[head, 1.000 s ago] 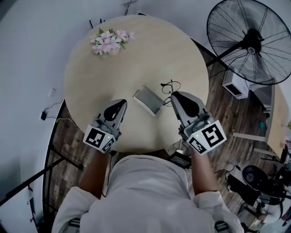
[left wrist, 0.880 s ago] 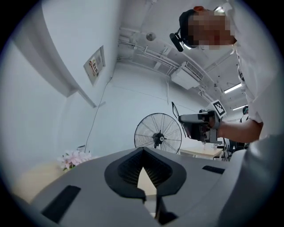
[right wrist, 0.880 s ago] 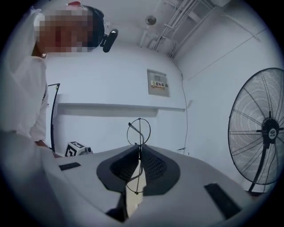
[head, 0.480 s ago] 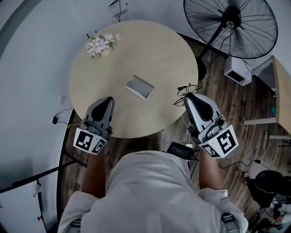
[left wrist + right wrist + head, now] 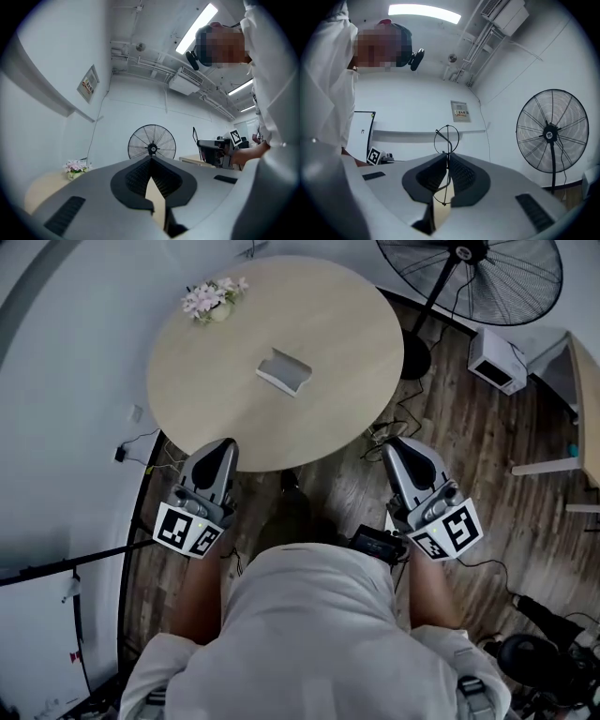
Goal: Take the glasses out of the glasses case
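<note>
Glasses (image 5: 448,143) are clamped in our right gripper (image 5: 397,443). Its jaws are closed on the thin wire frame, and one round rim sticks up above the tips in the right gripper view. In the head view that gripper sits right of centre, off the round table (image 5: 328,324) and over the wood floor (image 5: 469,437), with the glasses just past its tips.

The glasses case (image 5: 283,372) lies open on the table, upper centre of the frame. It is well apart from both grippers and up-left of the glasses.

Our left gripper (image 5: 223,446) is left of centre at the table's near edge. Its jaws are together at the tips with nothing between them.

Flowers (image 5: 214,298) sit at the table's upper left rim, and a standing fan (image 5: 469,268) is at the top right.
</note>
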The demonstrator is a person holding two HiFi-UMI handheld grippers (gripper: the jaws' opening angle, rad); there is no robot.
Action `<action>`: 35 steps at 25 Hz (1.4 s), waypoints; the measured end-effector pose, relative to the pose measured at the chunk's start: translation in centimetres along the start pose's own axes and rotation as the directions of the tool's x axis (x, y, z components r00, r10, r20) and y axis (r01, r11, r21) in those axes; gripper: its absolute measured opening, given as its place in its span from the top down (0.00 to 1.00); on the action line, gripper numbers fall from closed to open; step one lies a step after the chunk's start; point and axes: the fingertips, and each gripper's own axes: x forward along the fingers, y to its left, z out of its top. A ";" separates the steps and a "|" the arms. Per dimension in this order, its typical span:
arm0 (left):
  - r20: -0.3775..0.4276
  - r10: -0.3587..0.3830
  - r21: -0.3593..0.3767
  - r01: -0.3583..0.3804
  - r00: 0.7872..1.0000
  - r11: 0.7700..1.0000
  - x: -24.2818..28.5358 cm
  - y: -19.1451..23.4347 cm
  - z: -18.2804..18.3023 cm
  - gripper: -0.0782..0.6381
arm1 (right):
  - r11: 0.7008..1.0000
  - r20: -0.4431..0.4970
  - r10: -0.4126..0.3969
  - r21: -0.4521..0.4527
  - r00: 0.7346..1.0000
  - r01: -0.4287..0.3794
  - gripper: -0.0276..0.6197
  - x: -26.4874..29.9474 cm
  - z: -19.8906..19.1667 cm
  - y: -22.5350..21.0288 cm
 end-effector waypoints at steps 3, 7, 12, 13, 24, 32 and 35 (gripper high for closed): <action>-0.020 -0.002 -0.005 0.002 1.000 1.000 -2.7 -2.7 -0.5 0.87 | 1.000 -0.004 -0.006 0.028 1.000 0.006 0.91 -2.6 -1.4 2.0; -0.043 -0.023 -0.015 0.022 0.999 1.000 -4.5 -4.6 -1.2 0.87 | 0.998 -0.024 -0.024 0.056 0.999 0.026 0.91 -4.1 -3.6 3.4; -0.055 -0.041 -0.043 0.039 0.998 0.998 -6.1 -5.1 -1.8 0.87 | 0.994 -0.068 -0.048 0.097 0.997 0.054 0.91 -4.9 -6.6 5.5; -0.052 -0.045 -0.048 0.042 0.998 0.998 -6.8 -5.0 -1.8 0.87 | 0.993 -0.078 -0.056 0.102 0.995 0.064 0.91 -5.0 -7.1 6.3; -0.037 -0.065 -0.111 0.060 0.997 0.992 -13.6 0.6 -1.8 0.87 | 0.981 -0.141 -0.156 0.092 0.978 0.170 0.91 -2.8 -9.1 12.5; -0.046 -0.088 -0.142 0.081 0.995 0.987 -15.2 1.3 -3.0 0.87 | 0.981 -0.163 -0.153 0.093 0.975 0.169 0.91 -1.4 -9.9 14.4; -0.049 -0.108 -0.149 0.100 0.993 0.984 -14.9 0.7 -3.3 0.87 | 0.982 -0.161 -0.156 0.081 0.975 0.171 0.91 -1.3 -9.6 14.4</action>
